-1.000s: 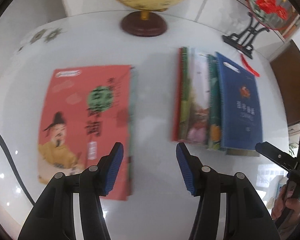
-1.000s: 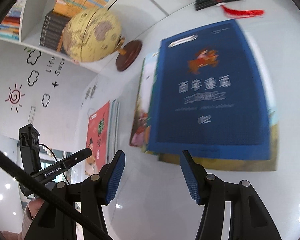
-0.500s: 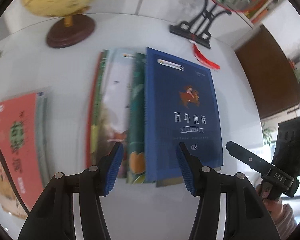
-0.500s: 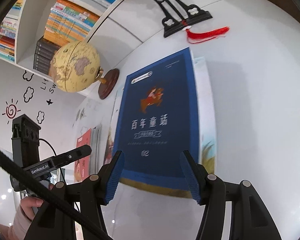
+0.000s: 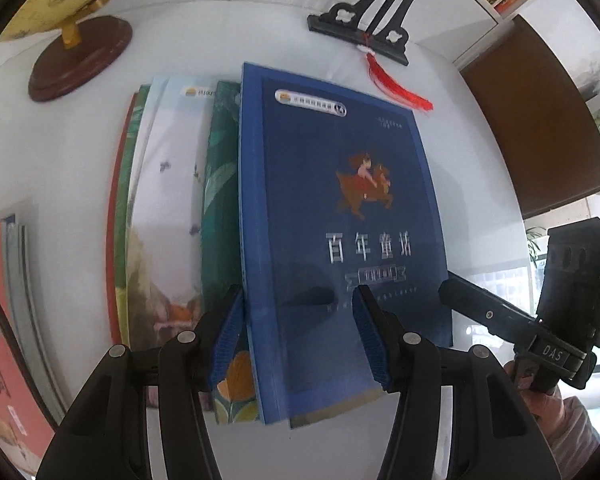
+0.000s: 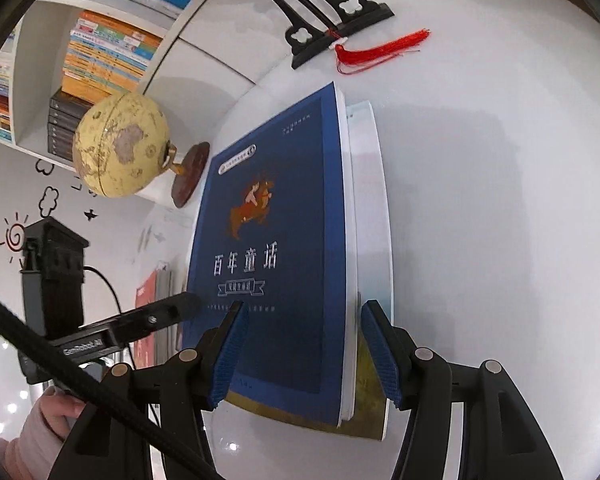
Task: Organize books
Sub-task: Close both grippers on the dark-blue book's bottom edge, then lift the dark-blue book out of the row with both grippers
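Item: blue book [image 5: 340, 240], paperback, top of a fanned pile of books [image 5: 172, 216] lying flat on the white table [image 5: 472, 184], pile toward the table's middle, back edge near a black stand [image 5: 364, 28] with red tassel [image 5: 396, 84].

Handling (judged): moderately heavy, glossy cover likely slippery; cover flexes, page block stiff. Best taken at the near edge or along the open right-hand page side, which overhangs the book beneath; a finger must slip under.

Appearance: deep blue cover, pale title characters, small brown animal-and-rider picture, white label at top. Neighbours beneath show green, white and red covers.

Tools: left gripper [image 5: 300, 336] jaws apart, above the book's near end, nothing clamped. Right gripper [image 6: 304, 352] jaws apart, straddling the book's near right side, not pressing.

Also present: globe [image 6: 120, 148] at the far left corner; red book [image 5: 0, 320] at the left edge.
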Tool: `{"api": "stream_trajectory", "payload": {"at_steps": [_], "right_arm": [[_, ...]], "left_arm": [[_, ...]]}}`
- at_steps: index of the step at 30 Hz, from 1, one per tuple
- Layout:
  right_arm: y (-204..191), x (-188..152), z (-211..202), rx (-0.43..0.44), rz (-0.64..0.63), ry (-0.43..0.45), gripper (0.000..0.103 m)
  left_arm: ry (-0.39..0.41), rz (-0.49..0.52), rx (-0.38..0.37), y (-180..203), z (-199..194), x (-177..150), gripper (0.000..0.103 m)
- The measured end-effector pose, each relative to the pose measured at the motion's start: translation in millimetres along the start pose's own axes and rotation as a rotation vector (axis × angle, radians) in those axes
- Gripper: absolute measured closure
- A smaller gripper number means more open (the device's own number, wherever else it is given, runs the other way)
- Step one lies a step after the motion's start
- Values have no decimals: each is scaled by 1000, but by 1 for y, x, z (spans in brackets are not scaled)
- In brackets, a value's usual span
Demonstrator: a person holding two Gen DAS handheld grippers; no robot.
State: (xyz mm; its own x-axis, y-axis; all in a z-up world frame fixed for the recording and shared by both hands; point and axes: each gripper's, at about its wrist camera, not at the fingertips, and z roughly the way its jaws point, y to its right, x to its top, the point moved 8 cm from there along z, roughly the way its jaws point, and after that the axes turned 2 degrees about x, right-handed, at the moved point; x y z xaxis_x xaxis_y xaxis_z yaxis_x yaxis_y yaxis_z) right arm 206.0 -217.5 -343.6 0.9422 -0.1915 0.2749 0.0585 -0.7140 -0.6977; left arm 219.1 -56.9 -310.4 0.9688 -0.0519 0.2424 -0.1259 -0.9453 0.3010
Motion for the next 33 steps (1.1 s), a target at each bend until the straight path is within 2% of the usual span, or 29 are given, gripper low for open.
{"api": "stream_trajectory", "payload": {"at_steps": [3,5,7,10,12,13,15,16,18,20,22,23,25,27,29,31,33], "right_arm": [[-1,5,2,38,-17,26,37],[-3,10,4,89,-4,47,27],[-6,13,6,100,8,42,23],[-13,15,8,69,-2,16,23],[-14,14,7,91,27,-11,23],[-16,14,4,116,48,-12,25],[-24,17,-9,160,41,27,35],[-32,19,-18,191,16,59,42],[-48,19,-29,246,-39,86,43],[-52,15,-24,232,-59,54,44],[-51,13,-16,240,-42,35,44],[-48,12,-13,231,-35,40,44],[-42,12,-11,227,-9,45,45],[-36,13,-11,227,17,50,56],[-31,12,-13,197,15,47,80],[-27,13,-13,130,-2,39,84],[-28,13,-13,117,-16,38,84]], "left_arm": [[4,-5,-18,0,1,5,46],[2,-5,-38,3,1,6,41],[3,11,-21,6,2,5,41],[15,31,11,7,0,6,40],[66,34,-3,8,-12,10,40],[101,29,-40,10,-22,13,40],[128,22,-115,15,-34,16,40],[136,23,-127,16,-37,16,40],[152,40,-106,15,-39,17,41],[163,56,-69,13,-38,17,44],[182,72,-15,9,-39,16,56],[179,79,10,6,-39,16,66],[170,74,15,0,-38,16,73],[165,50,-3,-7,-39,16,79],[165,38,-32,-9,-44,12,79],[174,45,-43,-4,-46,10,79],[176,70,-44,3,-49,8,79]]}}
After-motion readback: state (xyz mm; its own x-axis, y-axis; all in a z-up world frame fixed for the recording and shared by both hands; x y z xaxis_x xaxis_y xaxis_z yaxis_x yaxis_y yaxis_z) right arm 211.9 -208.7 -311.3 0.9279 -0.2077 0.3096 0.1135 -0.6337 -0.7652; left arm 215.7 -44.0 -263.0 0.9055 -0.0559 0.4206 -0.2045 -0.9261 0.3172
